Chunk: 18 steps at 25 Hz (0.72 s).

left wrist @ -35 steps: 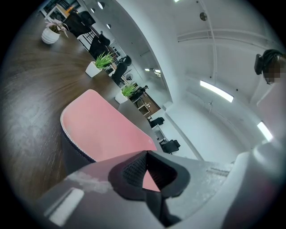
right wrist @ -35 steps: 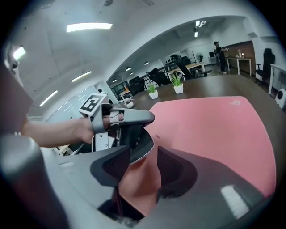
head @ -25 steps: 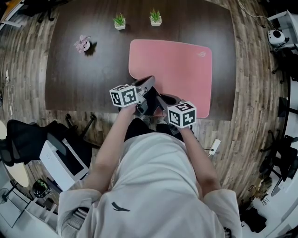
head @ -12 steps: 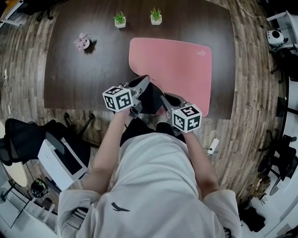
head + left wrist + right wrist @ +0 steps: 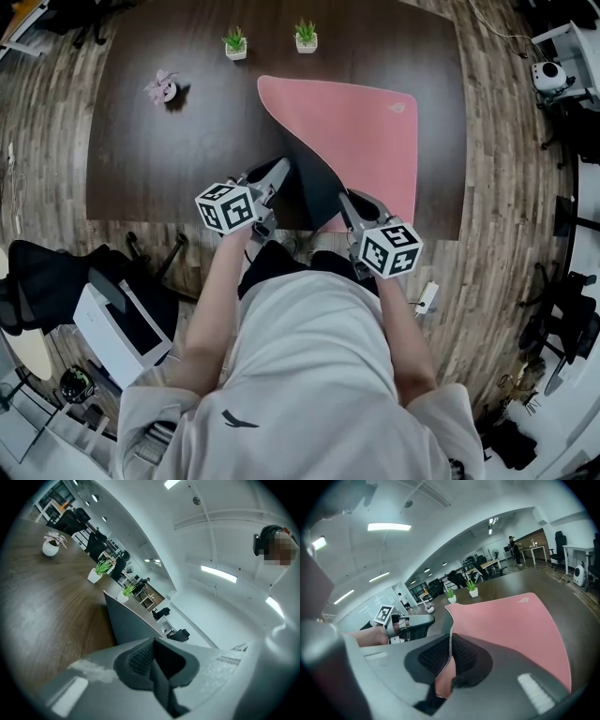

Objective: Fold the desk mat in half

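A pink desk mat [image 5: 370, 127] lies on the dark wooden table [image 5: 169, 159]. Its near left part is raised, and the dark underside [image 5: 305, 183] faces me. My left gripper [image 5: 279, 171] is shut on the mat's near left edge, and my right gripper [image 5: 345, 199] is shut on the near edge a little further right. In the left gripper view the jaws [image 5: 152, 656] pinch the thin mat, whose grey underside [image 5: 126, 620] stands up ahead. In the right gripper view the jaws [image 5: 450, 656] clamp the pink edge, and the mat [image 5: 511, 625] spreads out beyond.
Two small green potted plants [image 5: 234, 42] [image 5: 306, 36] stand at the table's far edge, with a pink flower pot [image 5: 162, 88] to their left. A black chair [image 5: 47, 272] and a white box [image 5: 122, 323] sit on the floor at the left.
Both grippers have lifted the mat's near edge higher and drawn apart. More of the dark underside shows, and the left edge has peeled off the table.
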### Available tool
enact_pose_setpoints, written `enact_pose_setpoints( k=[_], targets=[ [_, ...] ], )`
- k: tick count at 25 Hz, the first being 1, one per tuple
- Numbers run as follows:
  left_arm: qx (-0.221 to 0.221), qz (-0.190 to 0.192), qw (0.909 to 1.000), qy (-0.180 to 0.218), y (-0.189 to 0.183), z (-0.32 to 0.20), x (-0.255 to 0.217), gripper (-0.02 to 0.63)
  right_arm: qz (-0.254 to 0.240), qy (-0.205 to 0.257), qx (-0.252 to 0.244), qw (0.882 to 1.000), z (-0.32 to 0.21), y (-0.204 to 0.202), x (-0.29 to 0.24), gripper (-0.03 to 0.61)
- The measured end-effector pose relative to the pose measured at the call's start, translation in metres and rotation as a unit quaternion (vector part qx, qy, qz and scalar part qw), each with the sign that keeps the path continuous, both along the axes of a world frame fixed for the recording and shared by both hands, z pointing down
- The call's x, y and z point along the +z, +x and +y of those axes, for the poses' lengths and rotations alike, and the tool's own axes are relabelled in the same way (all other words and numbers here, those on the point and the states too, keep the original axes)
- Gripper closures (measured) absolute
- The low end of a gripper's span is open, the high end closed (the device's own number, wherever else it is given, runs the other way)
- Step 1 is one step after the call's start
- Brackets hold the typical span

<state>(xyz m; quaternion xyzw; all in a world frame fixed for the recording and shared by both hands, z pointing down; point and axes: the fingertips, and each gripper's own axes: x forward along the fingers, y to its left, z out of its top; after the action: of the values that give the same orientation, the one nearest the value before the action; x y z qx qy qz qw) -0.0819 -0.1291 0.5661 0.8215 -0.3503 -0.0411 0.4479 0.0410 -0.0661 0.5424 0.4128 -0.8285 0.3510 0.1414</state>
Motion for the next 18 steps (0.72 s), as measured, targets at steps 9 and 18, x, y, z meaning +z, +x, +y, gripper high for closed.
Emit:
enact_pose_setpoints(
  k=[9,18],
  targets=[
    [0.009,-0.018,0.9997,0.013,0.02,0.006,-0.01,0.61,-0.009,0.036,0.098,0.994,0.007,0.074,-0.027,0.563],
    [0.016,-0.04,0.999,0.014,0.043,0.012,-0.016,0.611,-0.018,0.038,0.178,0.983,0.021,0.15,-0.025,0.563]
  ],
)
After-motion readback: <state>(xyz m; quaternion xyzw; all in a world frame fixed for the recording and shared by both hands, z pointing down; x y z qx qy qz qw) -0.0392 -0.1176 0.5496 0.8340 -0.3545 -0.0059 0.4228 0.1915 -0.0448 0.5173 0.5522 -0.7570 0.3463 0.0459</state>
